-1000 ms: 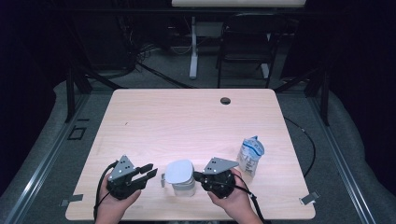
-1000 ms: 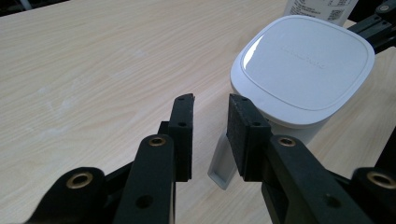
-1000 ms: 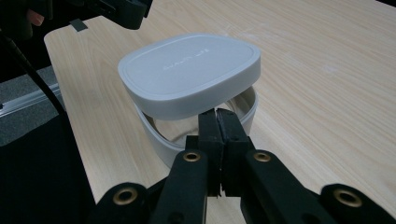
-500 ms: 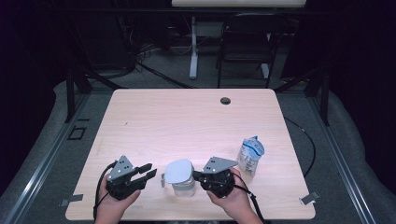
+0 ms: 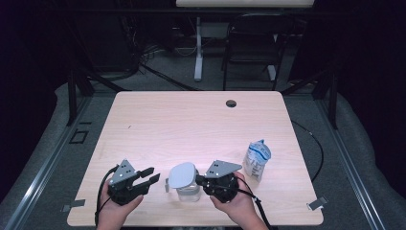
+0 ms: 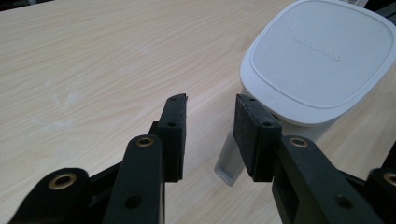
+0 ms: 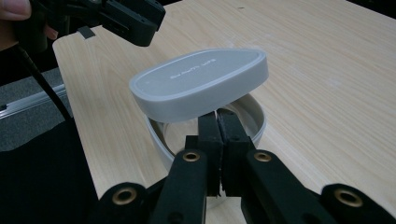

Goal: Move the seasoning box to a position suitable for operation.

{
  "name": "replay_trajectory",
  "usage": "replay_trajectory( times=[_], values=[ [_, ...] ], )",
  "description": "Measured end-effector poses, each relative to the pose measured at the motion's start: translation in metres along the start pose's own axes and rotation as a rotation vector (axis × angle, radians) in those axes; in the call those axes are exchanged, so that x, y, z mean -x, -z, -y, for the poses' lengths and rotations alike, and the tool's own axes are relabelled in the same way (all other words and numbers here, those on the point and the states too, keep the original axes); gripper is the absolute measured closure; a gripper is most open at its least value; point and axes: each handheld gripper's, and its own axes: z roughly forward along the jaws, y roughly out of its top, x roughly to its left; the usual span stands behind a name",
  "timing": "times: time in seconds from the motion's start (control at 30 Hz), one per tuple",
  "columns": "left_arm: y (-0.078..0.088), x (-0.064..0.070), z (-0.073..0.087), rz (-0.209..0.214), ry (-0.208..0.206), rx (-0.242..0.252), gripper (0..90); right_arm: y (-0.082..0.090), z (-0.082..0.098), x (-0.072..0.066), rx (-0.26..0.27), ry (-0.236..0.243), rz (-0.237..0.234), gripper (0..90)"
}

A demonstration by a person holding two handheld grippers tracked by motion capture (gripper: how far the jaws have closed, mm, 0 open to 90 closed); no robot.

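A clear plastic container [image 5: 188,192] stands near the table's front edge, and its white lid [image 5: 183,175] lies tilted and ajar on top. My right gripper [image 5: 198,181] is shut on the container's rim [image 7: 254,114], its pads pinching the wall just under the lid [image 7: 198,84]. My left gripper [image 5: 151,175] sits a little left of the lid [image 6: 317,60]. Its jaws have just been opening, and nothing is between them. The lid's side flap [image 6: 231,158] hangs down just beyond the left gripper [image 6: 210,112].
A small blue-and-white pouch [image 5: 257,159] stands to the right of the right hand. The wooden table [image 5: 191,124] has a cable hole [image 5: 231,103] at its far edge. A chair and cables lie on the floor beyond.
The left gripper's jaws have spread wider apart. Both hands, the container and the lid stay where they were.
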Motion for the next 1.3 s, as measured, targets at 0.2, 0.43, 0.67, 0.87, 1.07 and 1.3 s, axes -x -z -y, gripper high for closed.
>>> replay_trajectory(
  times=[0.2, 0.43, 0.67, 0.87, 1.07, 1.3],
  values=[
    [0.001, -0.004, 0.002, -0.008, 0.011, 0.007, 60.5, 0.0, -0.004, -0.002, 0.005, 0.004, -0.006, 89.2],
    [0.002, -0.009, 0.004, -0.005, 0.03, 0.017, 59.8, 0.0, -0.008, -0.003, 0.008, 0.008, -0.005, 89.1],
    [0.003, -0.013, 0.007, -0.018, 0.035, 0.008, 59.8, 0.0, -0.014, -0.005, 0.012, 0.012, -0.01, 88.9],
    [0.003, -0.014, 0.007, -0.021, 0.04, 0.008, 59.8, 0.001, -0.02, -0.007, 0.017, 0.024, -0.01, 89.0],
    [0.003, -0.014, 0.008, -0.021, 0.037, 0.004, 59.8, 0.0, -0.025, -0.009, 0.025, 0.027, -0.02, 88.9],
    [0.002, -0.015, 0.008, -0.023, 0.04, 0.003, 59.8, -0.001, -0.029, -0.011, 0.025, 0.038, -0.022, 88.7]
  ],
)
